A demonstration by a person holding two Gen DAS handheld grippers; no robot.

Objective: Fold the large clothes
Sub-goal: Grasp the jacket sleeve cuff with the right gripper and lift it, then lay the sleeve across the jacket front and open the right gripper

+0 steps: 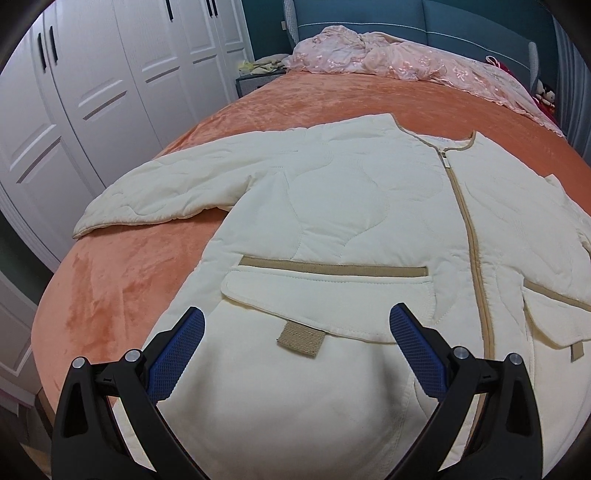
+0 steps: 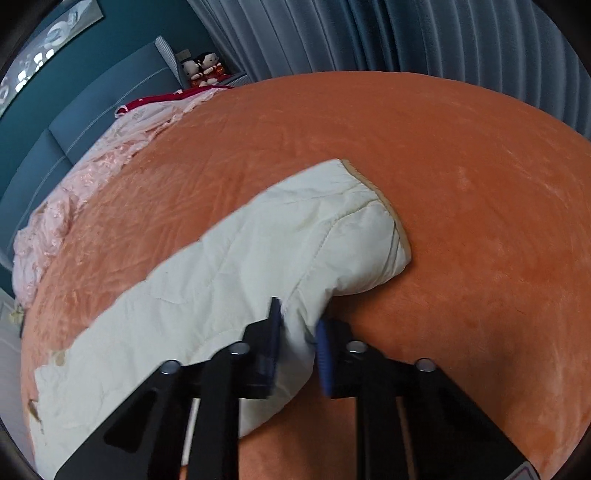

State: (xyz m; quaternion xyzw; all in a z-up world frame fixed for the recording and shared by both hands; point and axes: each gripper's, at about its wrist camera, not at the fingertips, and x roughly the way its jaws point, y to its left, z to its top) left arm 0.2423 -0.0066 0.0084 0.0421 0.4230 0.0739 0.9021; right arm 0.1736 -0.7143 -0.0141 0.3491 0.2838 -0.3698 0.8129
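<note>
Right gripper (image 2: 299, 328) clamped on cream jacket sleeve (image 2: 258, 258), cuff lying beyond fingertips on orange bed (image 2: 461, 166).
Left gripper (image 1: 295, 339) hung spread, empty, over jacket (image 1: 332, 221) pocket. Judged sleeve fold starting; next needs sleeve lifted across body.

jacket (image 1: 332, 206): quilted matt cloth | bedspread (image 1: 122, 280): plush velvety cloth

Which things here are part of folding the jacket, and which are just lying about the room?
Part of the job: cream jacket, its sleeve pinched in the right gripper, left gripper open over the hem, orange bedspread it lies on.

Lying about: pink quilt, dolls, wardrobe, curtain.
</note>
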